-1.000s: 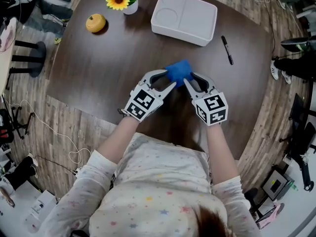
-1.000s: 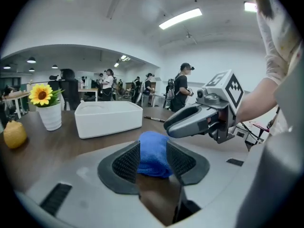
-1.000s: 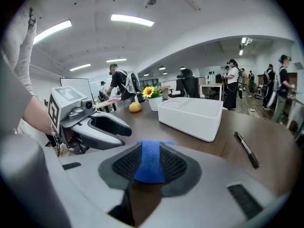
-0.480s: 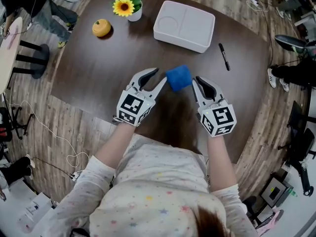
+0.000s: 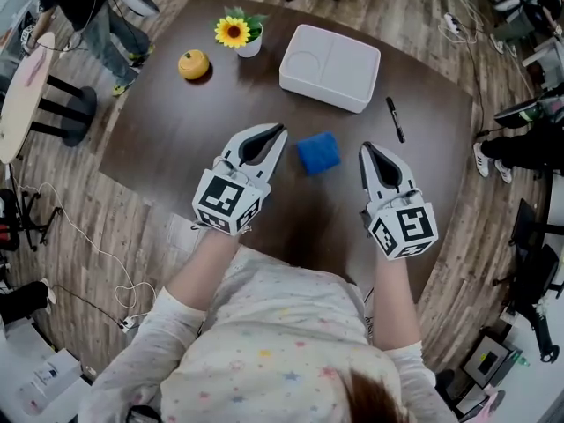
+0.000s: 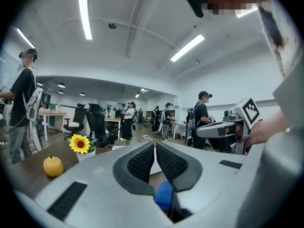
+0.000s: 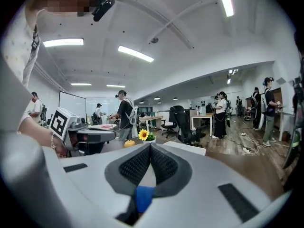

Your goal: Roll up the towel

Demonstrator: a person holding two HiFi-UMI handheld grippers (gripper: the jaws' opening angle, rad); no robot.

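Note:
The blue towel (image 5: pixel 318 153) lies rolled into a short bundle on the dark brown table (image 5: pixel 176 139), between my two grippers and touched by neither. My left gripper (image 5: pixel 278 132) hovers just left of it. Its jaws have just been closing and now meet with nothing between them. My right gripper (image 5: pixel 365 149) hangs to the towel's right, also shut and empty. In the left gripper view the pads (image 6: pixel 142 163) touch and a bit of the towel (image 6: pixel 165 195) shows below them. The right gripper view shows its pads (image 7: pixel 164 165) together above the towel (image 7: pixel 144 197).
A white two-part tray (image 5: pixel 330 55) stands at the table's far side, with a black pen (image 5: pixel 394 119) to its right. A potted sunflower (image 5: pixel 236 32) and a small yellow gourd (image 5: pixel 193 63) sit at the far left. Several people and office chairs fill the room behind.
Both grippers have risen off the towel and drawn apart to either side. The left jaws went from open to shut. The towel stays on the table.

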